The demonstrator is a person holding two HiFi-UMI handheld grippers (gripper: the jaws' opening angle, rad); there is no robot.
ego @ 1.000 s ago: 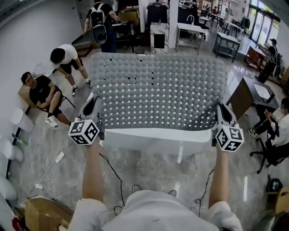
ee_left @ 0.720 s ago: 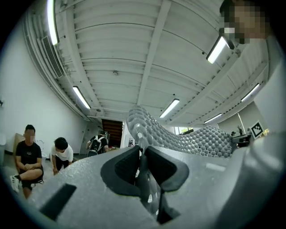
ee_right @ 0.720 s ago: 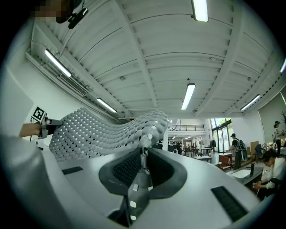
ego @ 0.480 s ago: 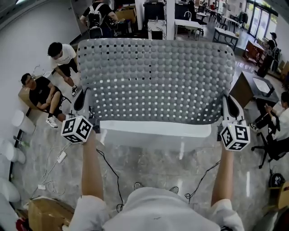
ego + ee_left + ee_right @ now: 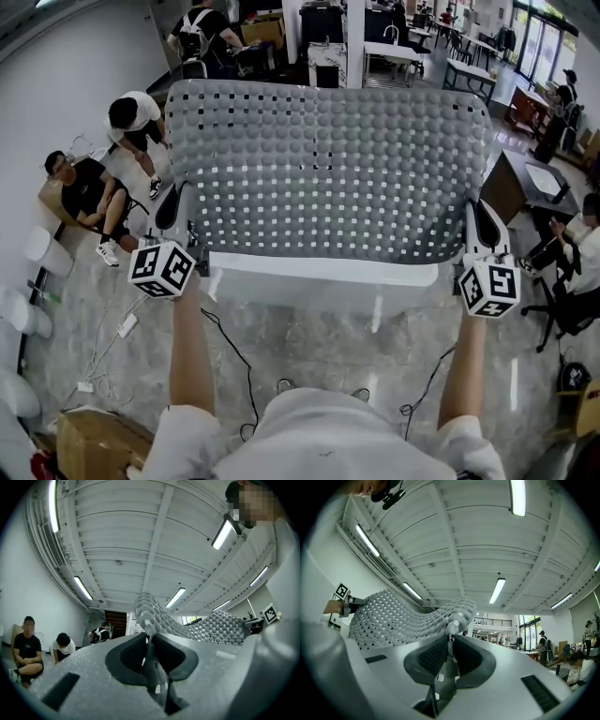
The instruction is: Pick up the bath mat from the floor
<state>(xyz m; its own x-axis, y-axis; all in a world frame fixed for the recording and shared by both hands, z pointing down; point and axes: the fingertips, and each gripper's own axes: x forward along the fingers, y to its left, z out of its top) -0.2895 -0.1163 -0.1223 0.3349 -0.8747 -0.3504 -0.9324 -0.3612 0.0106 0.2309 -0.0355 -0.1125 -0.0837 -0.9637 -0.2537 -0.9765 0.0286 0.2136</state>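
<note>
Grey rubber, dimpled and punched with small square holes: the bath mat (image 5: 328, 159) hangs clear of the marble floor (image 5: 309, 347), spread flat in the air in front of the person holding it; the lift named in the task looks done.

One mat, two grippers, one grip apiece; the left gripper (image 5: 173, 208) has its jaws clamped on the mat's left end near the closer corner, and the left gripper view shows the sheet (image 5: 150, 613) pinched between the dark pads (image 5: 129, 656), rising out of them and curving off to the right; the right gripper (image 5: 483, 225) does the same at the right end, its own view showing the mat (image 5: 393, 616) squeezed in the jaws and sweeping away to the left.

The relation that counts: the mat's long axis runs side to side, from one gripper to the other, and the sheet lies forward of both; neither hand is nearer, each at its own end and about level; any next move probably depends on the two travelling together, since one slack grip would let the sheet swing from the other.

Three bystanders (image 5: 131, 117) are at the left of the hall.
</note>
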